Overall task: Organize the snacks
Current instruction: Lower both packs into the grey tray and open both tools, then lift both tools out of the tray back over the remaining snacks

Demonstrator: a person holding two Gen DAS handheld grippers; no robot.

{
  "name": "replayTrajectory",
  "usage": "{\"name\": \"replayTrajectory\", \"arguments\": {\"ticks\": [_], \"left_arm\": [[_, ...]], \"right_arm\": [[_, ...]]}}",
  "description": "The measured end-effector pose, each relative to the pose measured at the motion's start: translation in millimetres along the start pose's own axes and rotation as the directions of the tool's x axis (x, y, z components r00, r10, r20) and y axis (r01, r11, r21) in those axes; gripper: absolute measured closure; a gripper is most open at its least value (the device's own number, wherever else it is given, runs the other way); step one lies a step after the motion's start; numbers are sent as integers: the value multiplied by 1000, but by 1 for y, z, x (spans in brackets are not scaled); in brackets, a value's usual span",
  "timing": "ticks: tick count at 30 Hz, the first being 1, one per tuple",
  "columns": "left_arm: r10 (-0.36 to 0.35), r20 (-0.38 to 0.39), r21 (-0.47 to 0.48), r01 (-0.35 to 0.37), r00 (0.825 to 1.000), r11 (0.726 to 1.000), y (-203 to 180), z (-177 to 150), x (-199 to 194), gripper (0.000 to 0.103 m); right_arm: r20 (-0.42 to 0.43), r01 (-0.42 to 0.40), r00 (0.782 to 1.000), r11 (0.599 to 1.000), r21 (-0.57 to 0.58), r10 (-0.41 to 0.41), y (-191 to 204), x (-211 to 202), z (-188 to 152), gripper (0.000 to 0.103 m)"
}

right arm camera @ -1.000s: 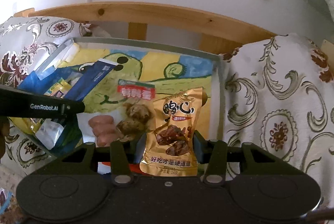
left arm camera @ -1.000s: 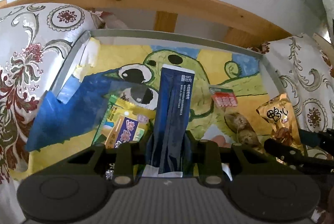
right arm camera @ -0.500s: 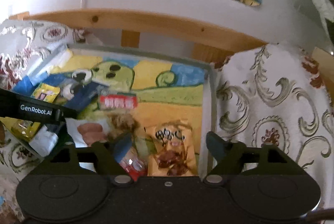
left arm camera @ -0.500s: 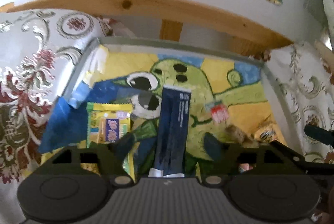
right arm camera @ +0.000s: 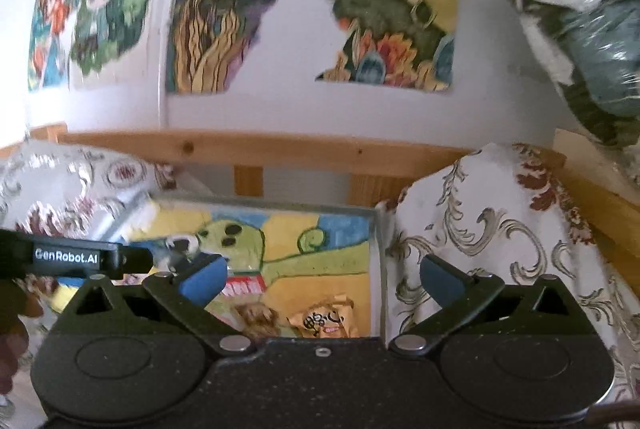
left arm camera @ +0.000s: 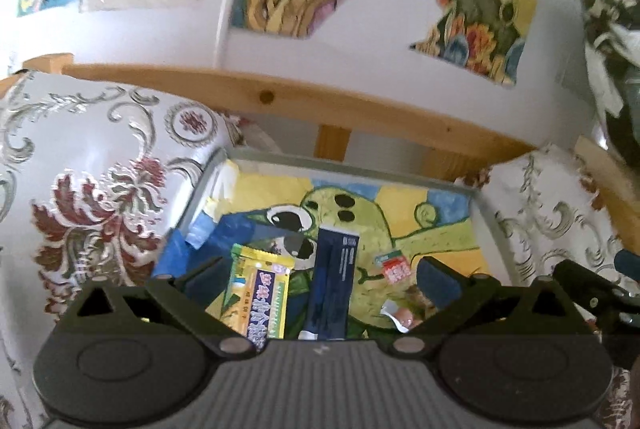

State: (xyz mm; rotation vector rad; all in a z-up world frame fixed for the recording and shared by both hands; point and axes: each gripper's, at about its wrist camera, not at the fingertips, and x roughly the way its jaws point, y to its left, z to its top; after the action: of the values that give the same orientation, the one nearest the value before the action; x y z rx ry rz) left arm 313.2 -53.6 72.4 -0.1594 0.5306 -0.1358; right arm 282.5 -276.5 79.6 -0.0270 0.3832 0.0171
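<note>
A grey-rimmed tray (left arm camera: 486, 217) with a green cartoon picture on its floor holds the snacks. In the left wrist view a dark blue packet (left arm camera: 332, 285) lies in the tray beside a yellow-green packet (left arm camera: 262, 301) and a small red-and-white packet (left arm camera: 394, 269). My left gripper (left arm camera: 320, 283) is open and empty above them. In the right wrist view a gold packet (right arm camera: 326, 319) and a brown snack (right arm camera: 256, 317) lie in the tray (right arm camera: 376, 253) near its right rim. My right gripper (right arm camera: 320, 279) is open and empty above them.
The tray sits between two patterned white cushions (left arm camera: 96, 189) (right arm camera: 500, 237). A wooden rail (left arm camera: 280, 101) and a white wall with pictures stand behind. The left gripper's arm (right arm camera: 76, 257) crosses the left of the right wrist view.
Both grippers let go of their packets, the left the dark blue one, the right the gold one. Both opened wide and drew back and up from the tray.
</note>
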Motion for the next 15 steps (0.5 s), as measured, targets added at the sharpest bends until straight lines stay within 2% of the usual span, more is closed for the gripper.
{"name": "replayTrajectory", "arguments": {"ticks": [5,11,15], "left_arm": [[-3,36,15,3,999,1000,2,-9,-28,1],[7,72,44,-10,997,999,4,-23,-62,0],[1,100,53,-6,995,999,7,-34,-86,0]], "right_arm": [[47,7,999,1000,9,-7,0,-30,0,1],[63,3,998,999,42,-5,0,-63,-10,1],[94,8,996,1000,21,-10,4,-89,-19,1]]}}
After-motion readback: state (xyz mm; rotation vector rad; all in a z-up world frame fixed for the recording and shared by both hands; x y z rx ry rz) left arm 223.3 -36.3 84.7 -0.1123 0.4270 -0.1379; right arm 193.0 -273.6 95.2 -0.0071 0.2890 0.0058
